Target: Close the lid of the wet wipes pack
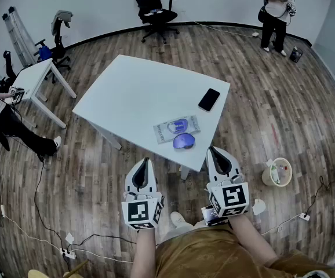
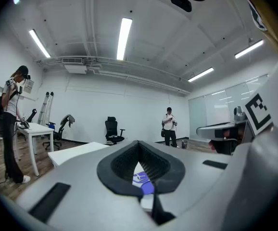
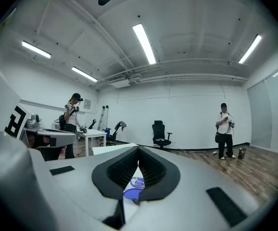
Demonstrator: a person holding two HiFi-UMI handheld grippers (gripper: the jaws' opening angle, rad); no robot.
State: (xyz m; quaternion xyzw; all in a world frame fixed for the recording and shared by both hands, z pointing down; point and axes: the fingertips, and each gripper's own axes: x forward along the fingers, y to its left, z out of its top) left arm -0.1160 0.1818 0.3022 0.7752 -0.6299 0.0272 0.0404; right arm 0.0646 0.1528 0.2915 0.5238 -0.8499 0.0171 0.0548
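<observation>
Hovering before the table (image 1: pixel 138 91), left gripper (image 1: pixel 145 164) and right gripper (image 1: pixel 214 152) have jaws together, holding nothing. The pack (image 1: pixel 170 129) lies near this edge, lid (image 1: pixel 184 142) open, likely for easy reach.

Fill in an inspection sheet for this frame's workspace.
Surface: white table, mostly bare.
Job's things: wet wipes pack near the table's near edge; its purple lid is flipped open.
Clutter: black phone on the table, apart from the pack.
Tools: left tool and right tool both shut and empty, short of the table's edge.
Cables: floor cable running to a power strip.
Surroundings: office chair, standing person, side desk, bucket.
</observation>
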